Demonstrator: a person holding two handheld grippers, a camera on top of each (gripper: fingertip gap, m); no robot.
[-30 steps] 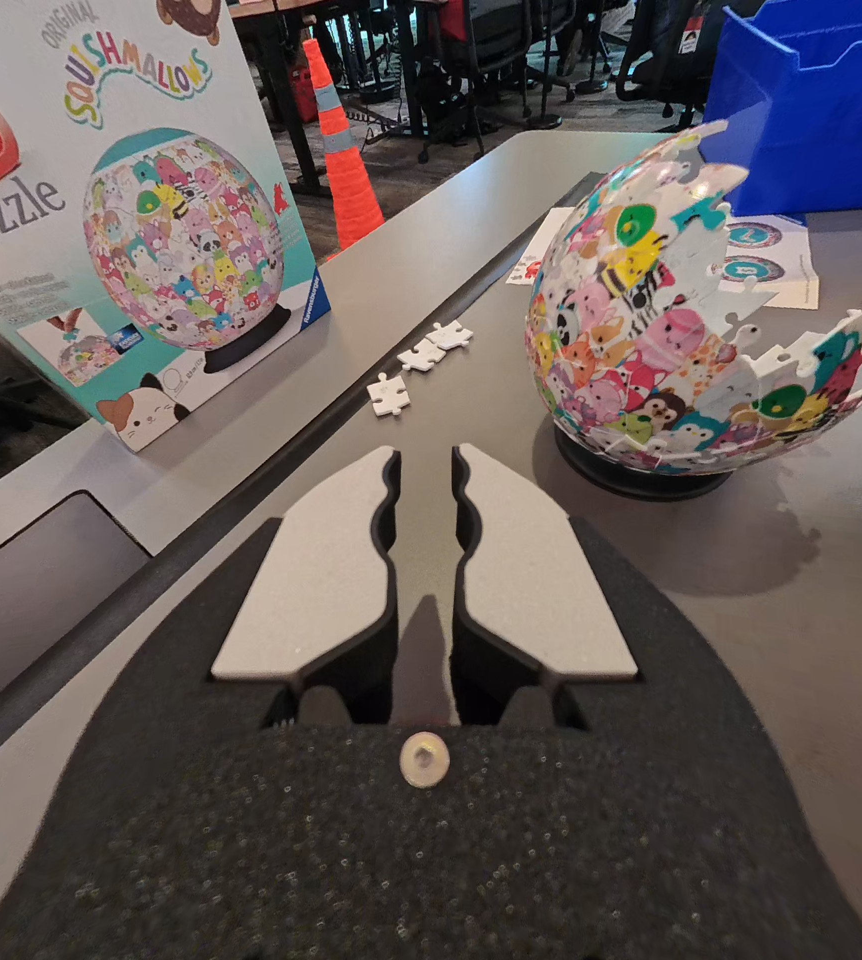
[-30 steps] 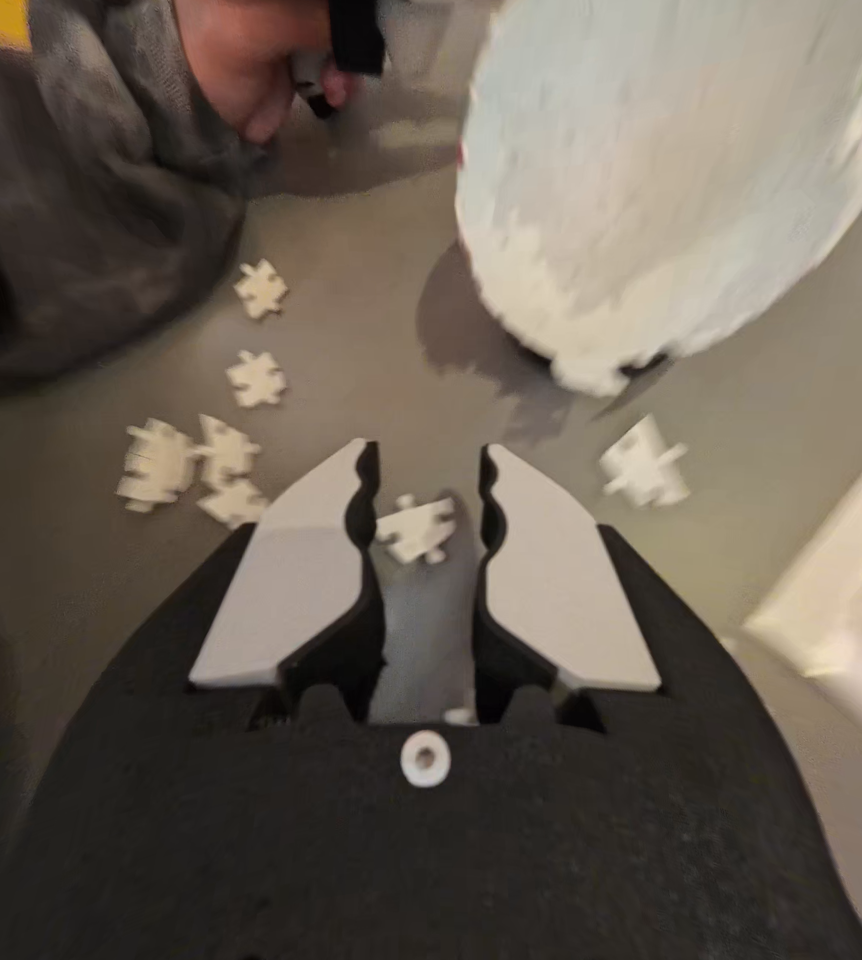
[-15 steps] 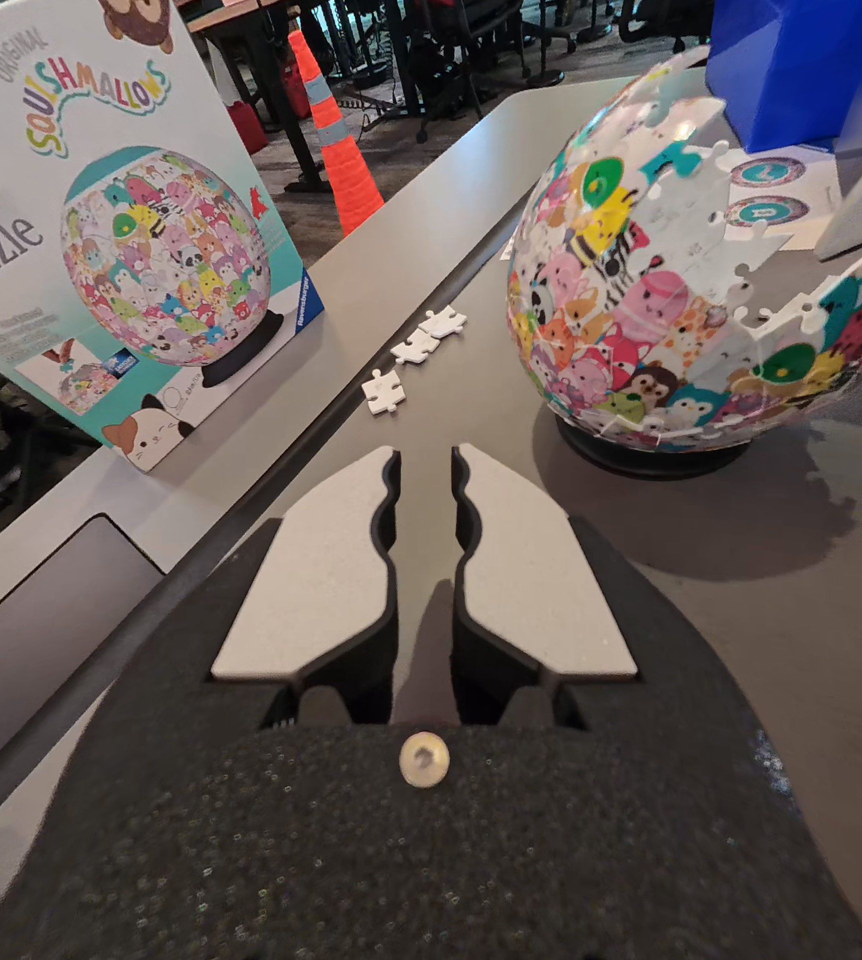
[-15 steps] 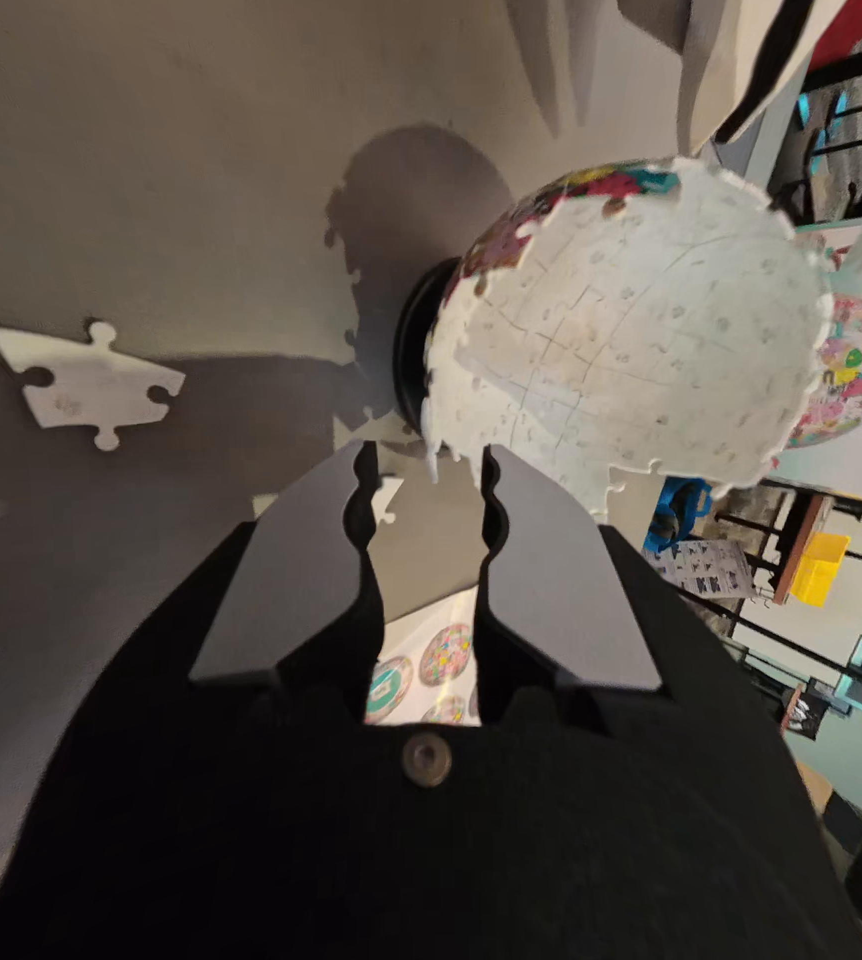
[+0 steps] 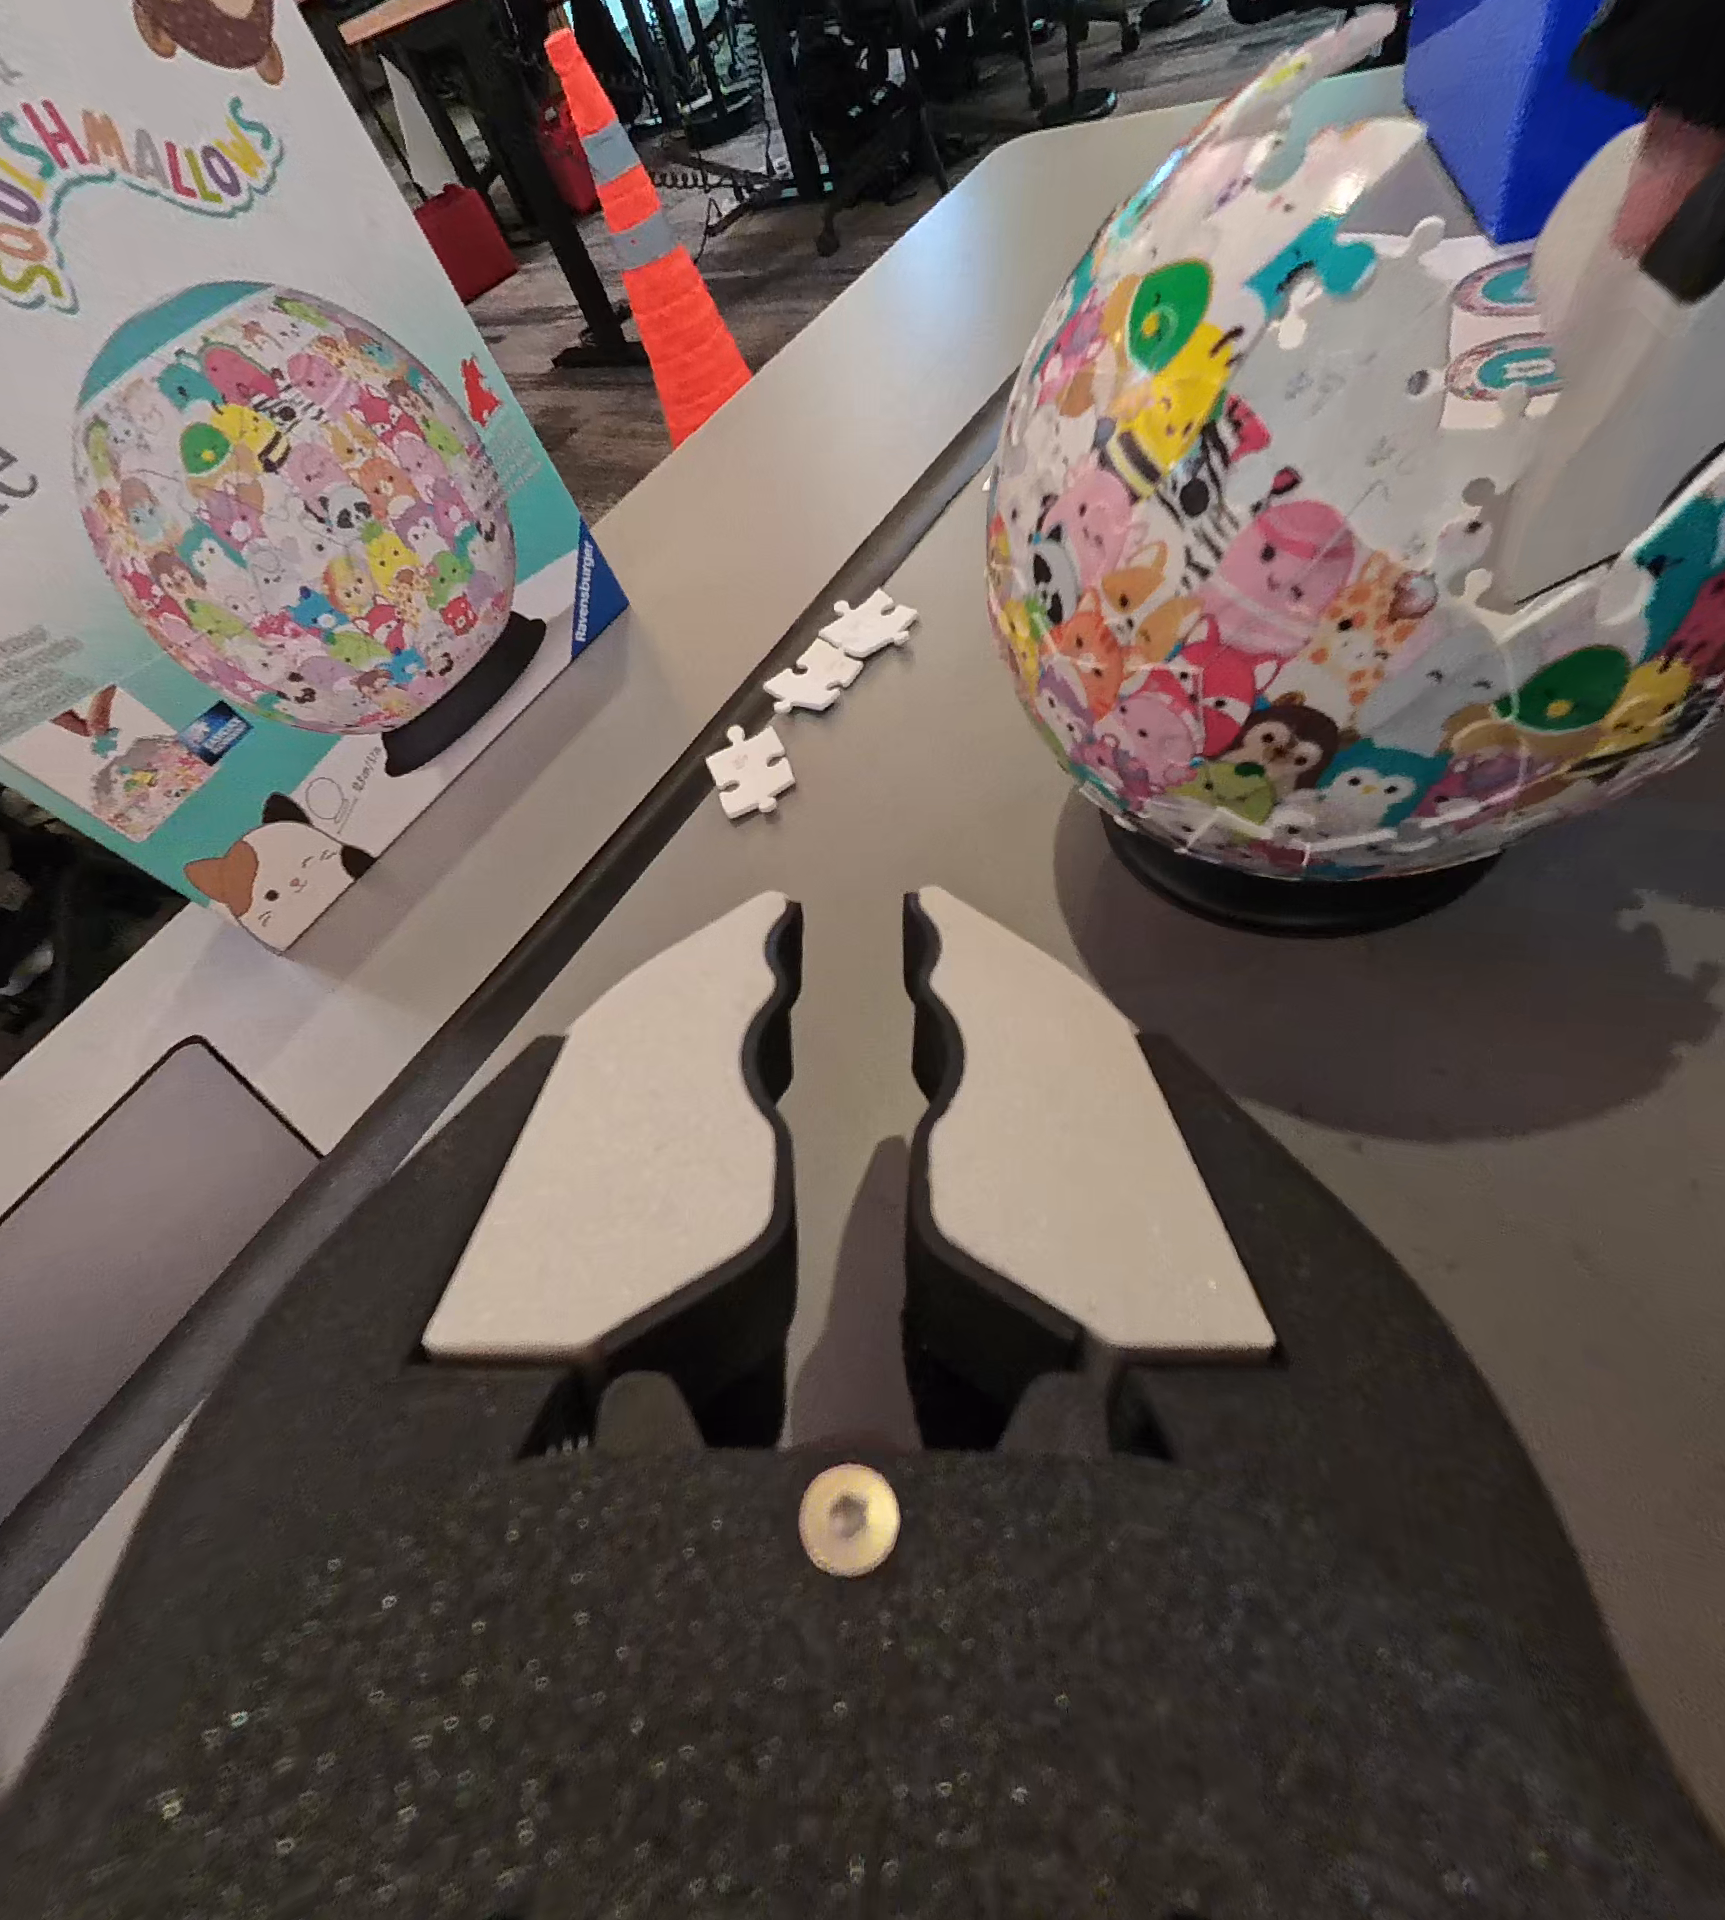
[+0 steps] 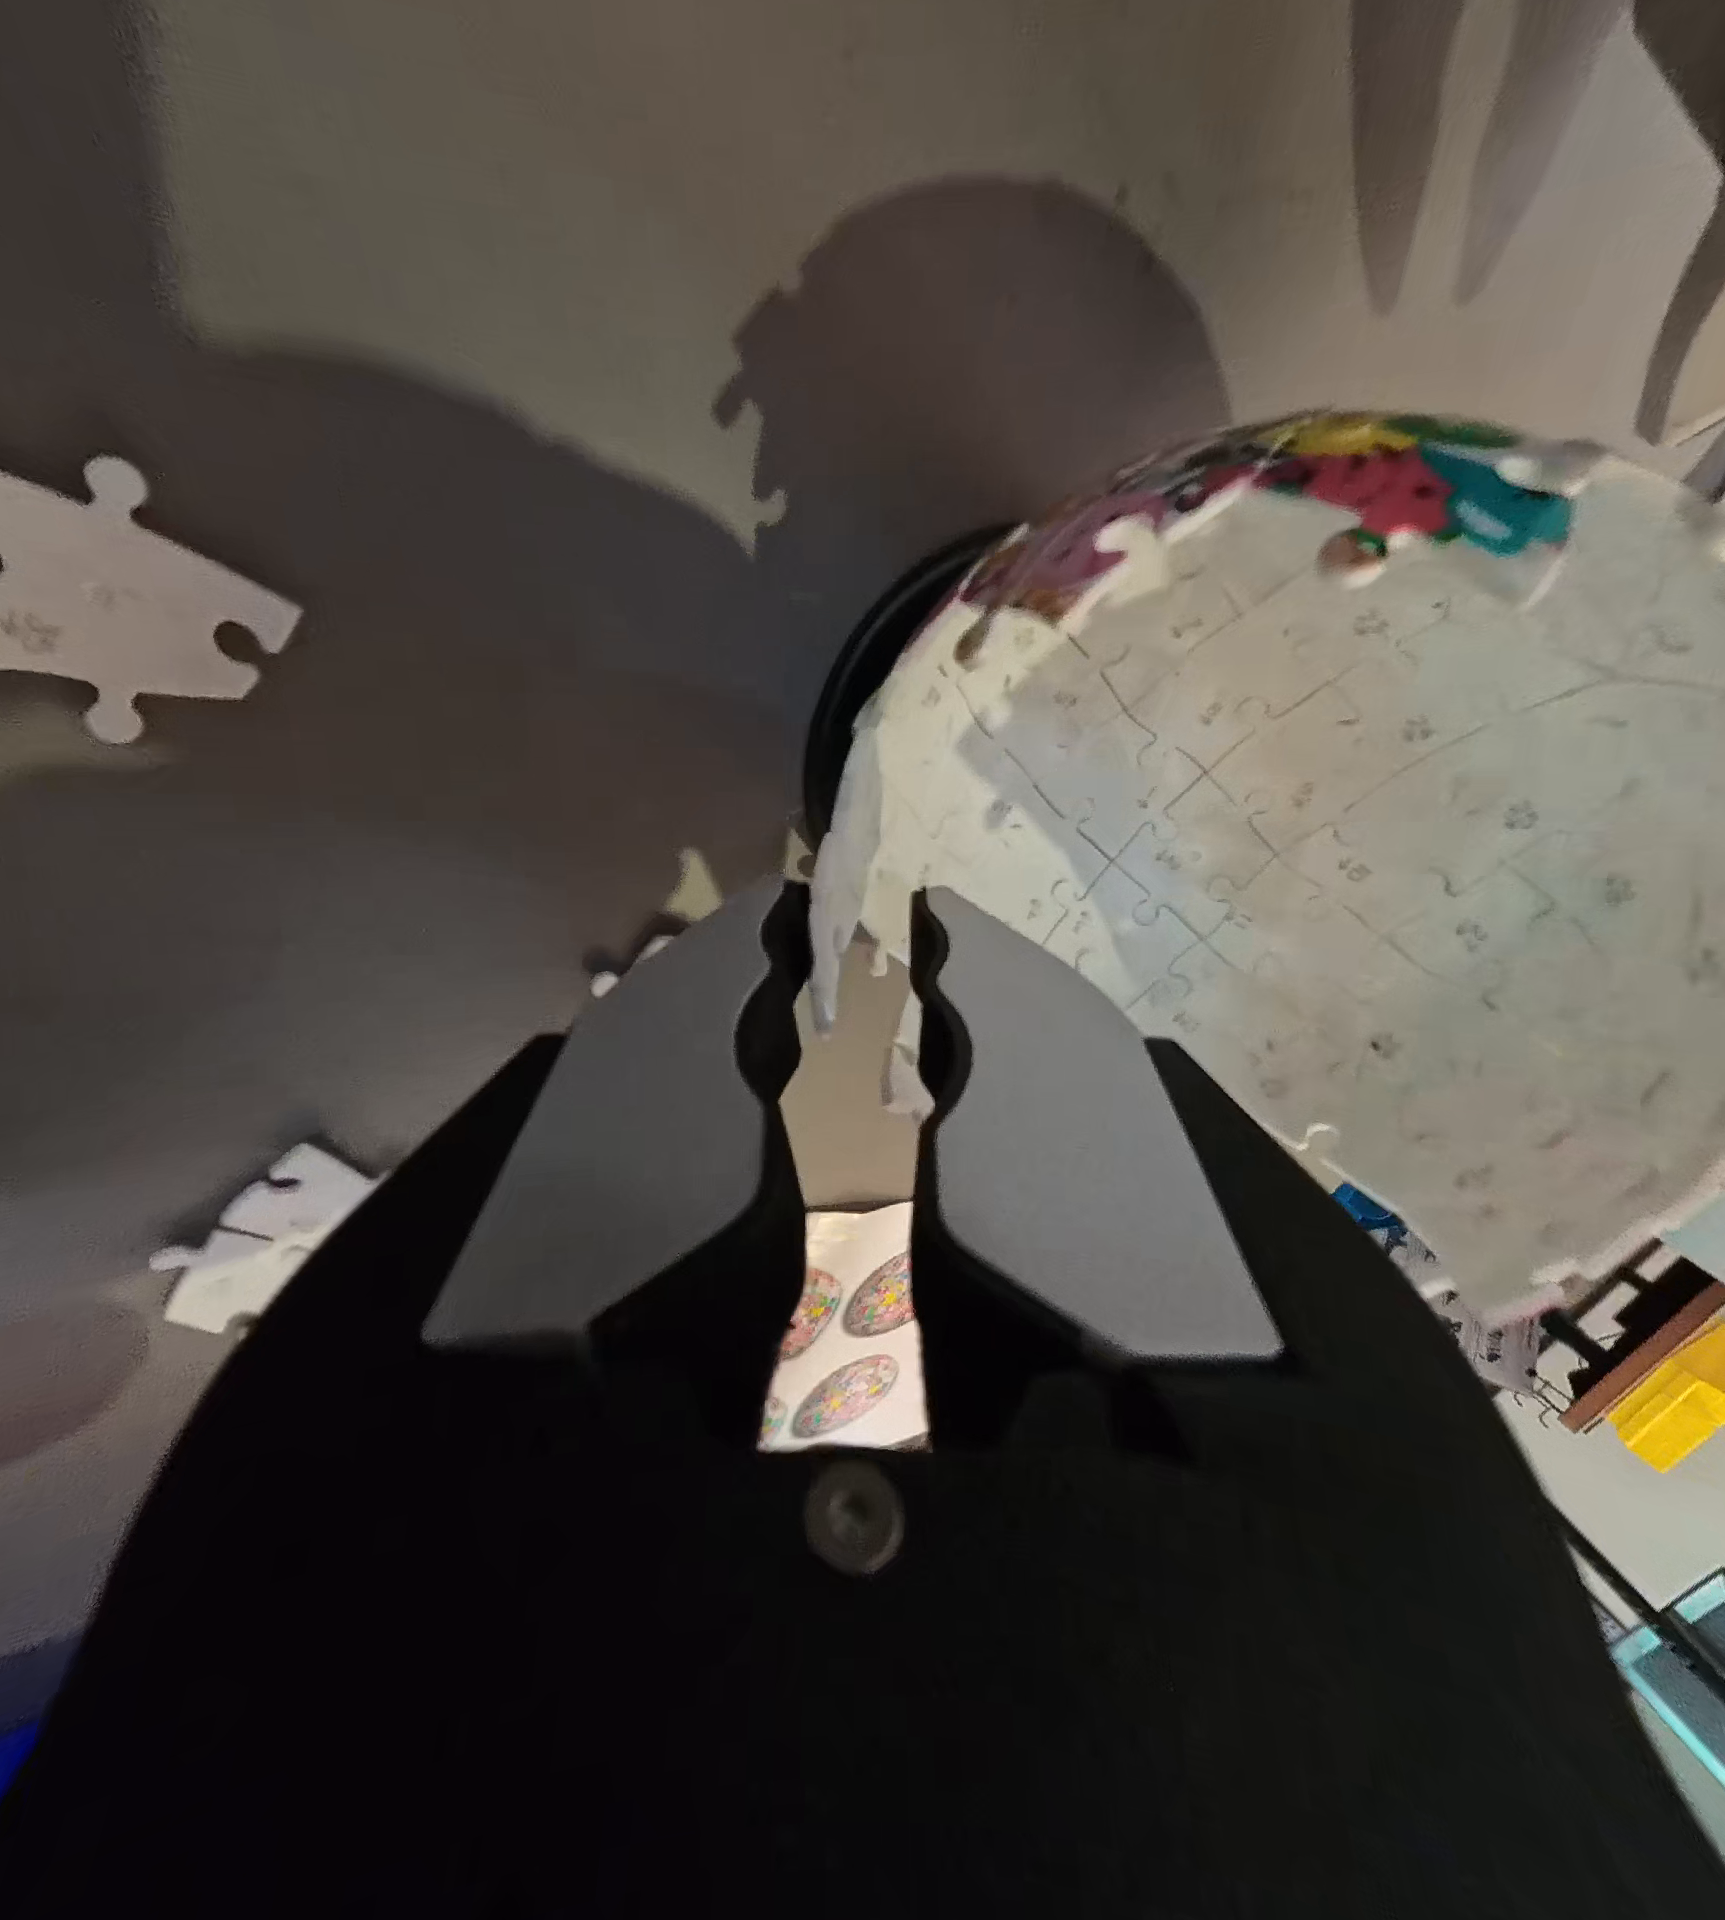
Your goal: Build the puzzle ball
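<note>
Our left claw hovers slightly parted, empty, over the grey surface. Right claw is partly open around the jagged rim of the colourful half-built puzzle ball, which sits far right on its black stand.

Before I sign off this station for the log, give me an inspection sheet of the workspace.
Surface: grey table, bare near the left gripper.
Job's things: half-built ball on a black stand, top open; white loose pieces beside it.
Clutter: puzzle box standing at the left; sheet of round pictures; blue bin.
Grippers: left gripper has its jaws apart and empty, over the table; right gripper is at the ball's open rim, white edges in the gap, hold unclear.
Cables: nothing seen on the table.
Surroundings: orange cone on the floor, desk legs behind.
</note>
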